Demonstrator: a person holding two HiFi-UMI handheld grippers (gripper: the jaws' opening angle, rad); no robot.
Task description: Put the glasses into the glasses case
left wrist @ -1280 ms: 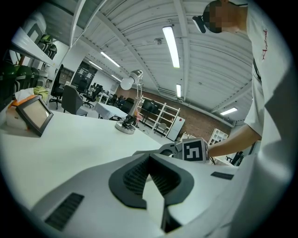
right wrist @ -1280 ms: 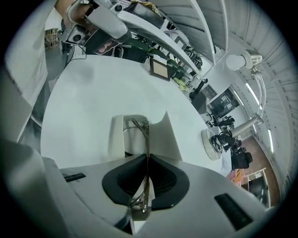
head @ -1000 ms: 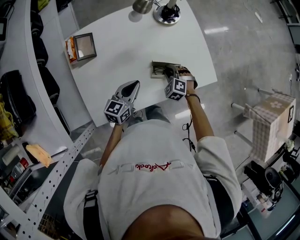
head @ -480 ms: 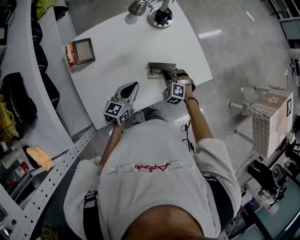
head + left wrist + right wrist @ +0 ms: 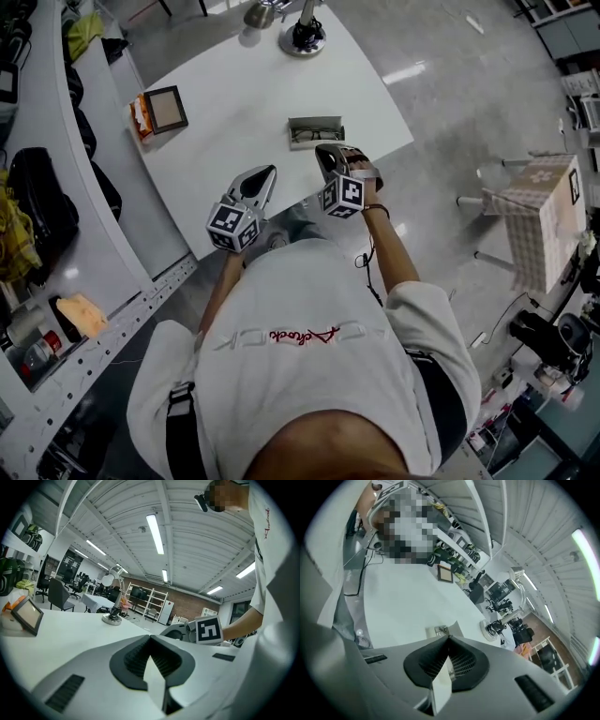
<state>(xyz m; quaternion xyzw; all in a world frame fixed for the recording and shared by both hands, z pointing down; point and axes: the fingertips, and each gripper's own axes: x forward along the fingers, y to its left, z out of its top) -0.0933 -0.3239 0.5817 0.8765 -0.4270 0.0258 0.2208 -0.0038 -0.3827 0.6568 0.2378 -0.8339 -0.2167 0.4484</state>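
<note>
My left hand-held gripper point(image 5: 265, 174) and right hand-held gripper point(image 5: 325, 152) are both closed and empty over the bench's point(image 5: 244, 103) near edge; the glasses point(image 5: 312, 137) lie inside the open glasses case point(image 5: 317, 122).

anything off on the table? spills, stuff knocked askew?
Nothing stands out. The case lies open and flat on the table with the glasses inside. The frame and lamp stand upright, and no spill shows. The left gripper and right gripper are shut and empty.
</note>
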